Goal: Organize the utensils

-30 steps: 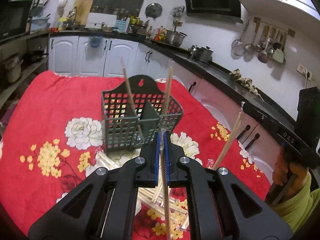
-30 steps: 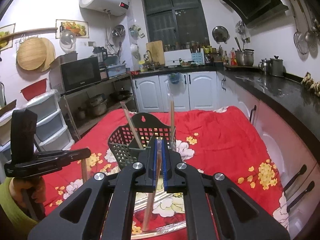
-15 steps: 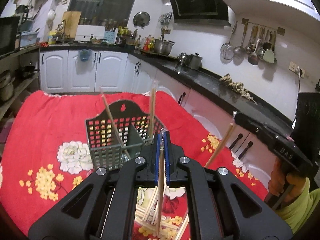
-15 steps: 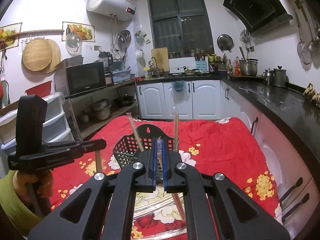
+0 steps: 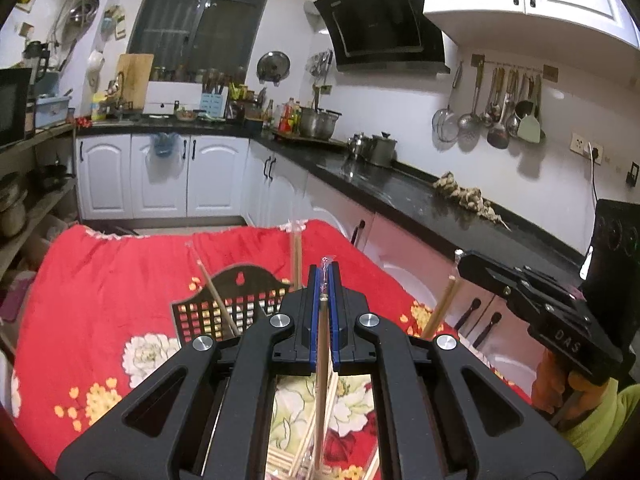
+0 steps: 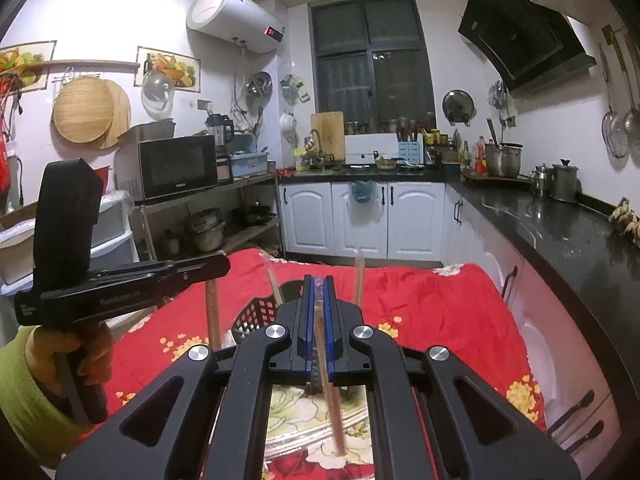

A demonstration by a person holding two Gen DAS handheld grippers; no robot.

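the left hand-held gripper [image 5: 325, 276] was pressed together on a thin wooden chopstick in a clear wrapper [image 5: 321, 380]. the stick hung down between the blue pads [image 5: 317, 312], and its wrapper tip poked out above them. the right hand-held gripper [image 6: 319, 286] was also pinching a wrapped brownish wooden chopstick [image 6: 330, 392], which slanted down below its blue pads [image 6: 306, 320].

both were held up above a counter covered with a red cloth with white and yellow flowers [image 5: 100, 280]. on the cloth stood a dark plastic basket with small square holes and a rounded back [image 5: 224, 312]. it was just past the left hand-held gripper. two more chopsticks stood in the basket: one leaned to the left [image 5: 216, 300], and one stood almost straight up [image 5: 296, 256] near the right side. which part of the basket each sat in could not be told.

below the left hand-held gripper, a pile of loose wrapped chopsticks [image 5: 304, 452] lay on the cloth. in the right view, something shiny and clear [image 6: 304, 432] lay on the cloth under the gripper, too blurry to name.

each view showed the other hand-held gripper off to the side, held by a hand in a yellow-green sleeve [image 6: 28, 392].
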